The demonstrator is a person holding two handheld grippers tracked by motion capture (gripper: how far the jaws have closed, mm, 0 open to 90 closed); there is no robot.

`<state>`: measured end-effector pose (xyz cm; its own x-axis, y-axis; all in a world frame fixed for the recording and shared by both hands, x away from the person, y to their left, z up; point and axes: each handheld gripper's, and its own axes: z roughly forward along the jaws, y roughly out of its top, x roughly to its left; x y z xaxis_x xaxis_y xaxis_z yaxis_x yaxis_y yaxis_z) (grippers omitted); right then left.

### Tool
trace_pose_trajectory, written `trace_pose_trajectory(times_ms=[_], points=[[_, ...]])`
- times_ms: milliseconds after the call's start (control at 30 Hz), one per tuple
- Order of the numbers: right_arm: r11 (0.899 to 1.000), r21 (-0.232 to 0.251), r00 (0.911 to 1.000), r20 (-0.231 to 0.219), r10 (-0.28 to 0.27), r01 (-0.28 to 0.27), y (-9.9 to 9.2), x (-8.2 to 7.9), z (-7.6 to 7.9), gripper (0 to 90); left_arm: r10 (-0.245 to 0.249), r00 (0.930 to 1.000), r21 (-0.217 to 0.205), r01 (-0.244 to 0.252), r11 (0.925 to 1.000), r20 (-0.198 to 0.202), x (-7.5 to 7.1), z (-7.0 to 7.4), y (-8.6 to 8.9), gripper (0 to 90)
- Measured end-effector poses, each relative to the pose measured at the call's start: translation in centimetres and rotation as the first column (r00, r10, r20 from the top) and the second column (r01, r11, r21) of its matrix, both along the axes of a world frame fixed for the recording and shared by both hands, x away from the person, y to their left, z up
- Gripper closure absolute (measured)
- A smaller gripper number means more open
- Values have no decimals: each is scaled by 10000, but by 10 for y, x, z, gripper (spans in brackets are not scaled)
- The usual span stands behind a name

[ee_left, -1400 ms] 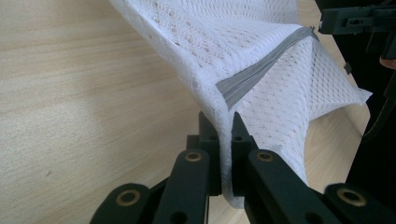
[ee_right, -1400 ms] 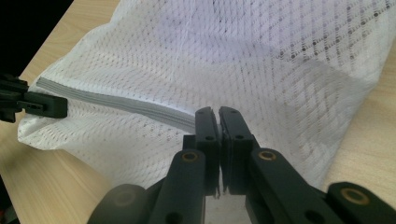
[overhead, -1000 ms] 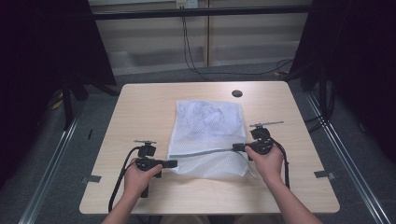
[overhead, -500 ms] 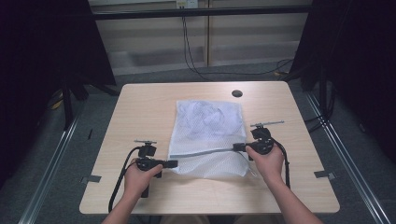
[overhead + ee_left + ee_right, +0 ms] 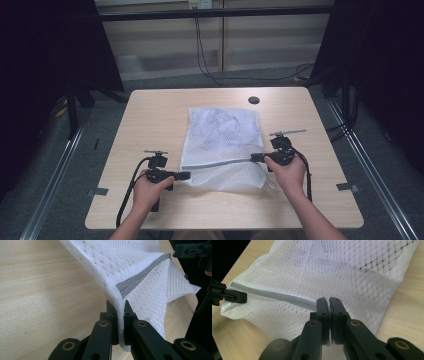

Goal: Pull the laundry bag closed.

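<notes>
A white mesh laundry bag (image 5: 223,137) with a grey zipper strip (image 5: 220,162) lies on the wooden table (image 5: 150,115). My left gripper (image 5: 186,175) is shut on the bag's near left corner; in the left gripper view the mesh (image 5: 130,272) is pinched between the jaws of the left gripper (image 5: 120,307), beside the zipper's end (image 5: 135,282). My right gripper (image 5: 256,157) is shut on the right end of the zipper; in the right gripper view the right gripper (image 5: 328,301) clamps the zipper strip (image 5: 274,297). The zipper edge is stretched between both grippers.
A round dark hole (image 5: 254,100) sits in the table near its far edge. Bare tabletop lies left and right of the bag. Cables (image 5: 215,60) hang on the wall behind, and metal rails (image 5: 55,175) run on the floor on both sides.
</notes>
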<state>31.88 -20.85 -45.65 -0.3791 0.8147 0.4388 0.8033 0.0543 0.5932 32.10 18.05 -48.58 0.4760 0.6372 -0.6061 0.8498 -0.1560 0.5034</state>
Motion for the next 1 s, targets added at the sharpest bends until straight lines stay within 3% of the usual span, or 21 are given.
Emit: trace_pose_trajectory(times_ms=[1000], points=[[10000,0,10000,-53,-16,16,-4,-2,-2,868,-18,10000,129,19,9999,-57,0,0,0,891]])
